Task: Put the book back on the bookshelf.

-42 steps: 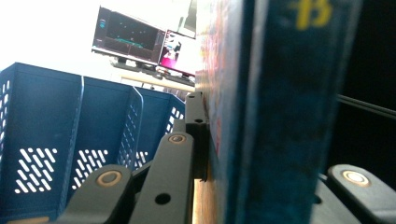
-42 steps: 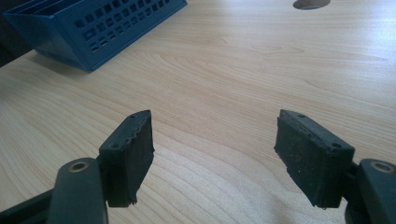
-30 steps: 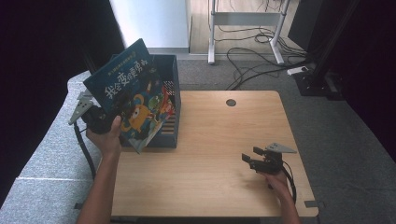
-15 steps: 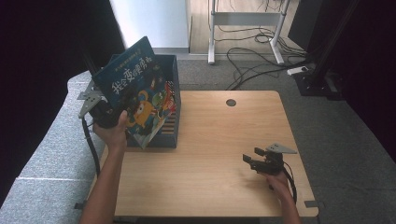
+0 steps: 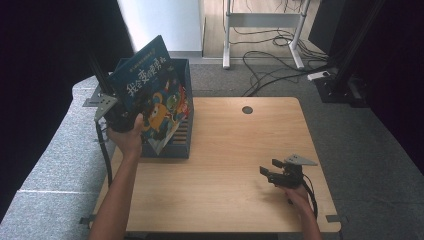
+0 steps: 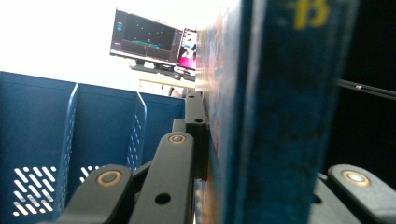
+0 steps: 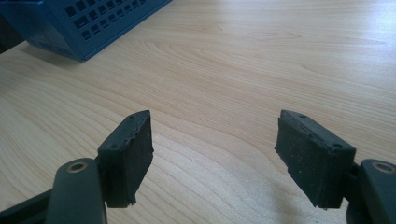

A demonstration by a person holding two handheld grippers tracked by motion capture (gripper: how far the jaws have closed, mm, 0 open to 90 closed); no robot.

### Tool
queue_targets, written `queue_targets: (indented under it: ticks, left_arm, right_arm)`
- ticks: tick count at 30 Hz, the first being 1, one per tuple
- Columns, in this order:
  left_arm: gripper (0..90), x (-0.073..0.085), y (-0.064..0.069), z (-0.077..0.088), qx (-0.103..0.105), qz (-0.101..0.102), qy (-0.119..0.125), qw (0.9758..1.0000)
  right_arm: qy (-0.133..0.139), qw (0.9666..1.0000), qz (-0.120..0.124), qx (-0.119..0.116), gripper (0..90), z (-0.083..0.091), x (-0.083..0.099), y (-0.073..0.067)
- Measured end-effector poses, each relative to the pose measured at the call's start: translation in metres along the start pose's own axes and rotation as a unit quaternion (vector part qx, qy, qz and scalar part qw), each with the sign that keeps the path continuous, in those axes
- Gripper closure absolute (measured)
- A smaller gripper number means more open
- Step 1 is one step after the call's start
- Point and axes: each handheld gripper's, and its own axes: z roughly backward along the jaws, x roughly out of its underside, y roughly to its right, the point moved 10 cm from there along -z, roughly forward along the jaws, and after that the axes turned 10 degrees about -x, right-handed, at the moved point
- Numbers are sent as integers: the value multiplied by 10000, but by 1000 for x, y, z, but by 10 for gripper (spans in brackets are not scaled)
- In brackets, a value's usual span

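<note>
L gripper [image 5: 116, 116] clamped on book [image 5: 150, 95]: keep it upright & drop into a rack [image 5: 186, 150] slot w/o snagging dividers; R gripper [image 5: 281, 175] idle, jaws wide, empty.

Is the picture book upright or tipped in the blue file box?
Tipped: the picture book leans left over the blue file box, clamped by the left gripper.

tongs [image 6: 219, 186] clamping book [image 6: 275, 116], blue rack [image 6: 70, 121]
</note>
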Motion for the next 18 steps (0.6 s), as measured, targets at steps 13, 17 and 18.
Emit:
queue_targets:
  ticks: [13, 17, 18]
  left_arm:
    - [832, -5, 4, 13, 145, -8, 60, 9999]
    - [832, -8, 2, 17, 154, -57, 45, 9999]
    - [832, -9, 1, 18, 115, -75, 56, 9999]
  right_arm:
    - [4, 10000, -18, 32, 266, 3, 0, 2]
    - [7, 10000, -18, 32, 267, 2, 0, 1]
    - [7, 10000, -21, 30, 267, 2, 0, 1]
